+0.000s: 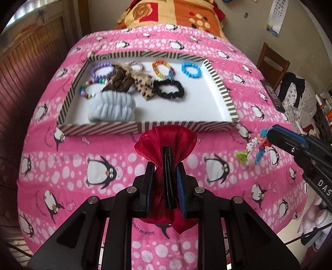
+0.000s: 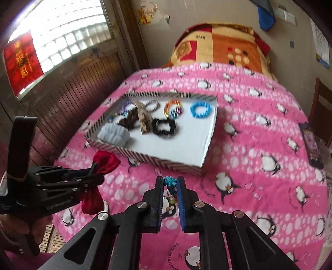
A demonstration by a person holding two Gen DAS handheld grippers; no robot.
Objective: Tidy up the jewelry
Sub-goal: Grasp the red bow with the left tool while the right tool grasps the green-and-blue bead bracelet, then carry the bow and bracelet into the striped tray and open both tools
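Note:
My left gripper (image 1: 167, 166) is shut on a red bow hair clip (image 1: 166, 139) and holds it above the bed, just before the near wall of the striped tray (image 1: 103, 128); the gripper also shows in the right wrist view (image 2: 97, 176) with the bow (image 2: 105, 162). My right gripper (image 2: 170, 179) is shut on a colourful charm bracelet with a blue snowflake (image 2: 169, 181). In the left wrist view that bracelet (image 1: 256, 148) dangles from the right gripper (image 1: 271, 135), right of the tray.
The tray (image 2: 182, 166) holds several bead bracelets, a black scrunchie (image 1: 169, 88), leopard bows and a grey headband (image 1: 111, 109). It lies on a pink penguin bedspread (image 1: 83, 166). A folded blanket (image 1: 172, 14) lies behind, a wooden chair (image 1: 271, 64) to the right.

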